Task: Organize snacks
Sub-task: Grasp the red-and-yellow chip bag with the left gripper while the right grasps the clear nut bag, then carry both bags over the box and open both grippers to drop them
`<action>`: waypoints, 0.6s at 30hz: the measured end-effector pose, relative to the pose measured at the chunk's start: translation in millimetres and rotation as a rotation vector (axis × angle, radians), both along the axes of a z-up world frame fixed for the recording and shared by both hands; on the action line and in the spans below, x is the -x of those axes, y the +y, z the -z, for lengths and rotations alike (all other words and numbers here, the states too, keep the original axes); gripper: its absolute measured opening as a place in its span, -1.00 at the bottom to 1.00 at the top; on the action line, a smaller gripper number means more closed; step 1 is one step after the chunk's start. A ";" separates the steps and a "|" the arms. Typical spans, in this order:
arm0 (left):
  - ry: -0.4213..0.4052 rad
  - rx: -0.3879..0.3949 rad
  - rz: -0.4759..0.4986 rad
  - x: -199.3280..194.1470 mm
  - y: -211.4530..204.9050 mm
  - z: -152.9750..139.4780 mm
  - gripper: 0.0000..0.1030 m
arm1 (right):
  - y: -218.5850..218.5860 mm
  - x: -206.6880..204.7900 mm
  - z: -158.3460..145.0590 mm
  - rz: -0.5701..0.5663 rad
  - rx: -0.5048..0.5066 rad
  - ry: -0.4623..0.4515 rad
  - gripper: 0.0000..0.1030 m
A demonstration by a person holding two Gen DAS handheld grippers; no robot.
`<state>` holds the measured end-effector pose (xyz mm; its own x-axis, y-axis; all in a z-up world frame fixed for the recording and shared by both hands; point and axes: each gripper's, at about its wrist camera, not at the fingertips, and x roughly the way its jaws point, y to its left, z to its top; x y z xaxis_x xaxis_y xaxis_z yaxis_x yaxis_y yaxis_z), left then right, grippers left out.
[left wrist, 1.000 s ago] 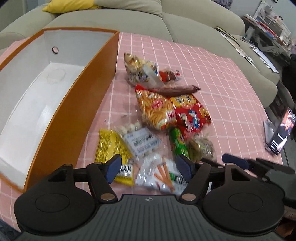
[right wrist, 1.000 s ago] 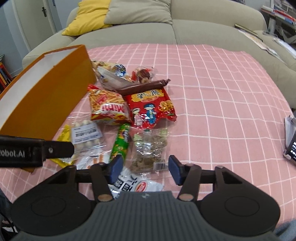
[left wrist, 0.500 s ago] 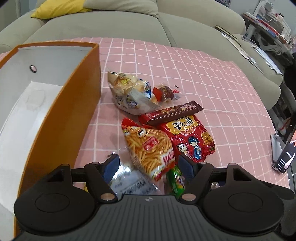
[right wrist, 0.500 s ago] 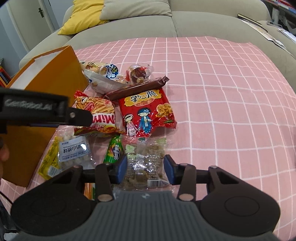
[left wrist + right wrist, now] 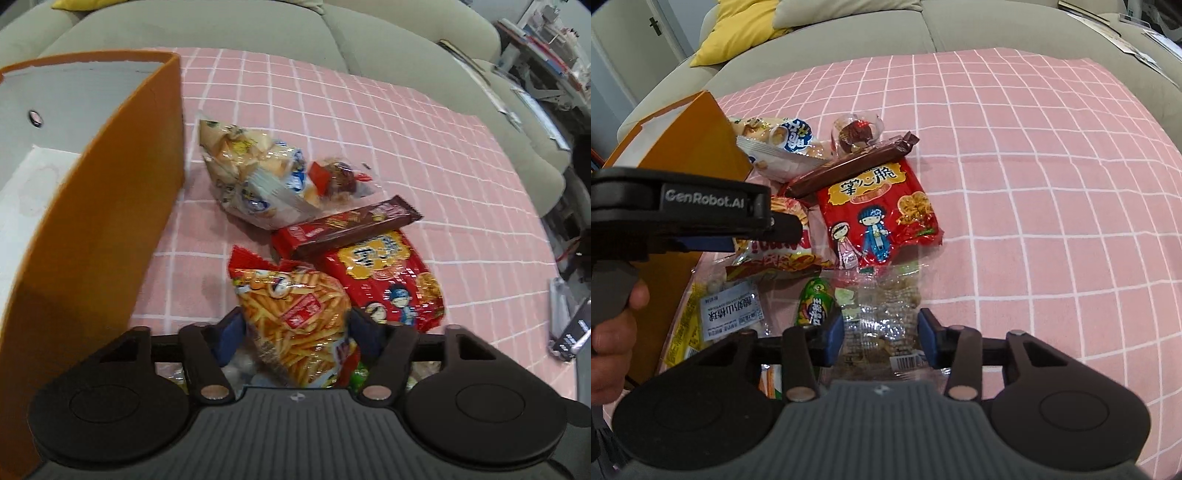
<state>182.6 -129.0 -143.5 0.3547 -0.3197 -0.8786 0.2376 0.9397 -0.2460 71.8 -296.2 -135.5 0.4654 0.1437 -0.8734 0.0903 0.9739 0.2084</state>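
left gripper (image 5: 295, 328) is straddling the fries bag (image 5: 295, 321), which is lying at 6 o'clock of the snack pile. its jaws are closing, one pad on each side of the bag; whether they are pressing yet, cannot tell, since the bag is bulging past both pads.

right gripper (image 5: 881, 334) is sitting over the clear nut bag (image 5: 882, 314) at the 6 o'clock edge of the pile. fingers are partly spread, with the bag between the pads and seeming to touch them. cannot tell if it is a true pinch.

orange box (image 5: 92, 236) is standing open at 9 o'clock of the pile, its near wall tall and close. nothing is showing in the part of its floor in view.

risks, as judged:
- the fries bag is puffy and slick, so squeezing its belly may be squirting it out forward or crushing the fries.
- the red cracker bag (image 5: 388, 280) is touching the fries bag at 3 o'clock, and the chocolate bar (image 5: 354, 225) is lying across the cracker bag. dragging the fries bag may be pulling both along.
- the green tube (image 5: 816, 306) is lying just beside the nut bag at 9 o'clock, so the right pad may be catching it too.
- both grippers are working side by side and could be bumping, as the left one is crossing the right wrist view at 9 o'clock.
- the box wall may be snagging a low-carried bag.
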 end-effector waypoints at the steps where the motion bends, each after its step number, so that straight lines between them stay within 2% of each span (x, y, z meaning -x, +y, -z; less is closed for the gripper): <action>1: -0.004 -0.002 0.002 -0.2 -1.2 -0.4 0.22 | 0.0 -0.8 -0.2 -0.001 0.000 0.001 -0.24; 6: -0.016 -0.025 0.016 1.6 -6.7 -3.2 -0.07 | 1.3 -2.6 -1.6 -0.012 0.007 0.003 -0.35; 18: -0.074 -0.048 0.035 36.0 -1.8 -36.1 -0.16 | 7.4 12.0 -26.0 -0.044 0.018 -0.025 -0.41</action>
